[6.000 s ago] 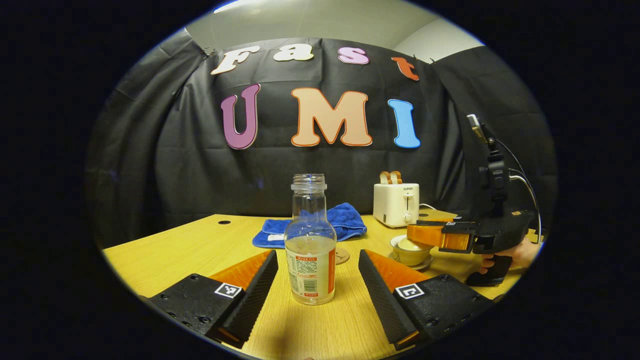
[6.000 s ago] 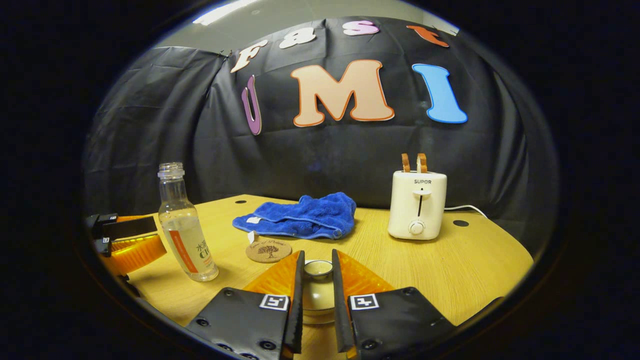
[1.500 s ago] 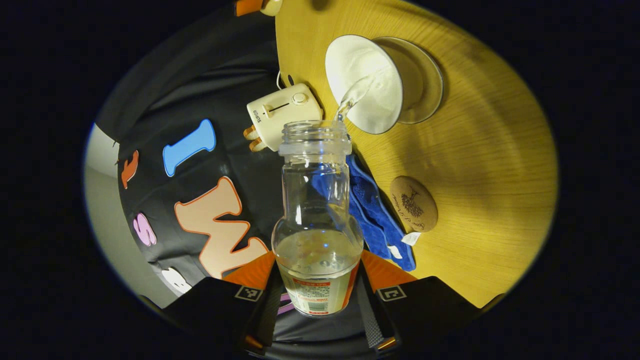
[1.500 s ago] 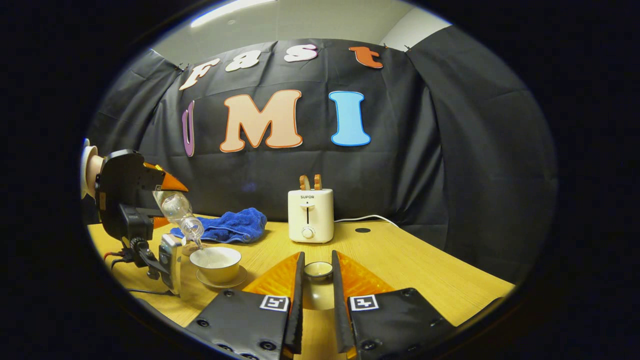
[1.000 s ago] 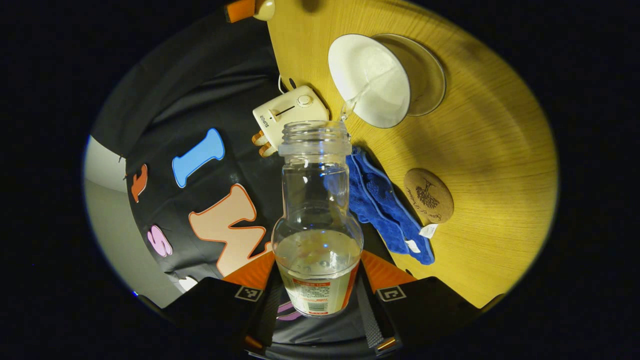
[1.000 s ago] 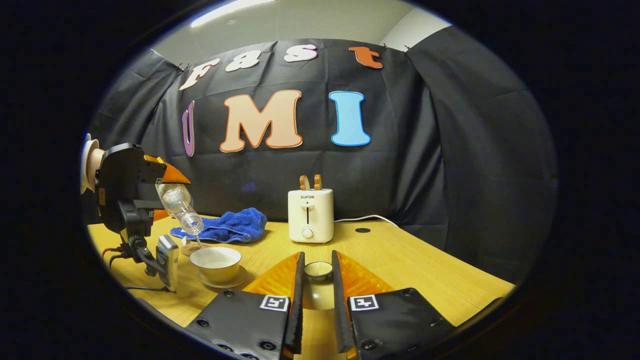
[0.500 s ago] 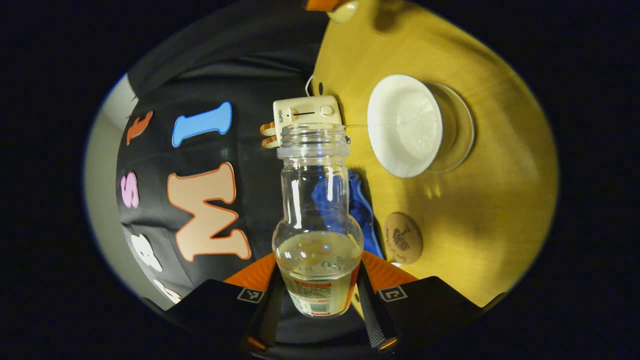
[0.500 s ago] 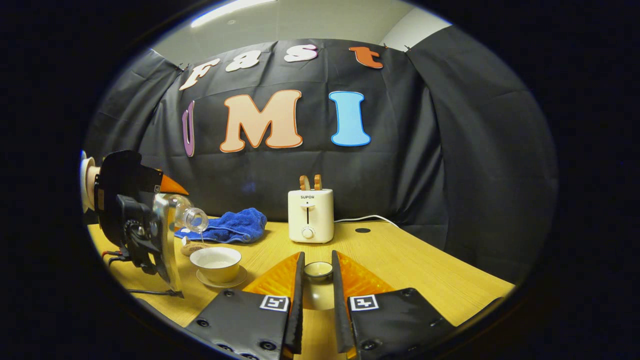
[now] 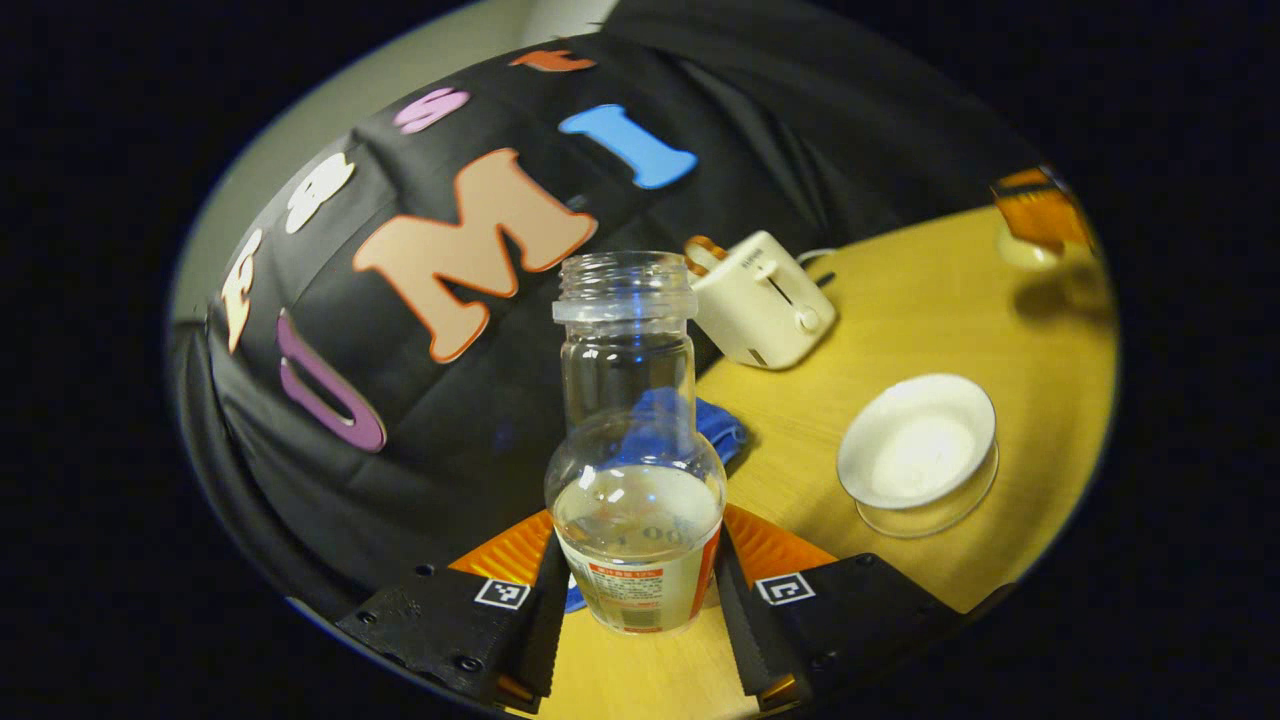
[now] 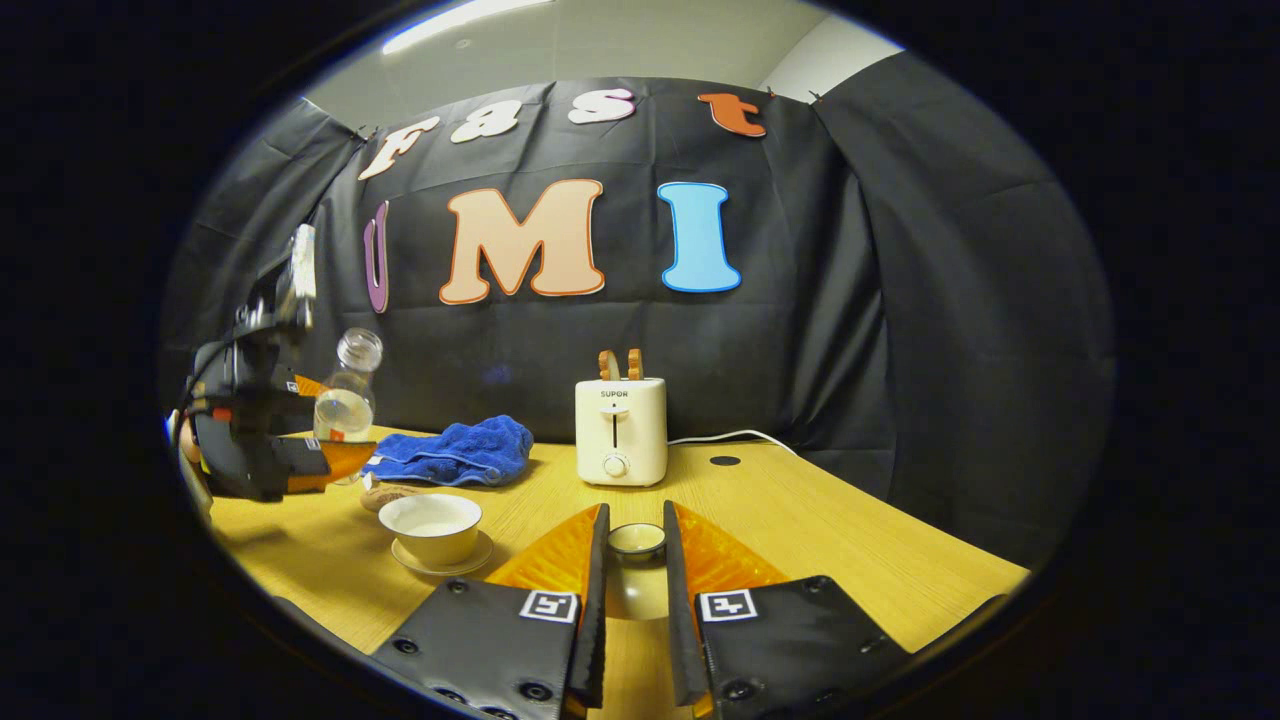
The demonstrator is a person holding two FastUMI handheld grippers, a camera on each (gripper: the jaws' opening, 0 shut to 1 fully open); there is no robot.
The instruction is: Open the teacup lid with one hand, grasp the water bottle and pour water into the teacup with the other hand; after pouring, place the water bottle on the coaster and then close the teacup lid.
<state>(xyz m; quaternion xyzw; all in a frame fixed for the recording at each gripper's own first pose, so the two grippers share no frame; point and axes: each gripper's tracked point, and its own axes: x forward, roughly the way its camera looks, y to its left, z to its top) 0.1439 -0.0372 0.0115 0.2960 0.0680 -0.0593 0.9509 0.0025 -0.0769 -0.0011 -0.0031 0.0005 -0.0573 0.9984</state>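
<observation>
My left gripper [image 9: 637, 565] is shut on a clear water bottle [image 9: 635, 470], uncapped, nearly upright and about a third full. It hangs above the table to the left of the white teacup [image 9: 918, 445], which stands uncovered on its saucer [image 9: 930, 515] with water in it. In the right gripper view the bottle [image 10: 345, 400] is up and left of the teacup [image 10: 432, 525]. My right gripper [image 10: 634, 522] is shut on the knob of the teacup lid [image 10: 636, 540], held over the table to the cup's right. The cork coaster [image 10: 385, 493] lies just behind the cup, partly hidden.
A white toaster [image 10: 620, 430] with two slices stands at the back of the wooden table [image 10: 850, 540], its cord running right. A crumpled blue towel [image 10: 455, 452] lies at the back left, near the coaster.
The left gripper has tipped the bottle back from its pouring tilt to nearly upright and drawn it left, away from the cup. The stream has stopped. The right gripper holds the lid still.
</observation>
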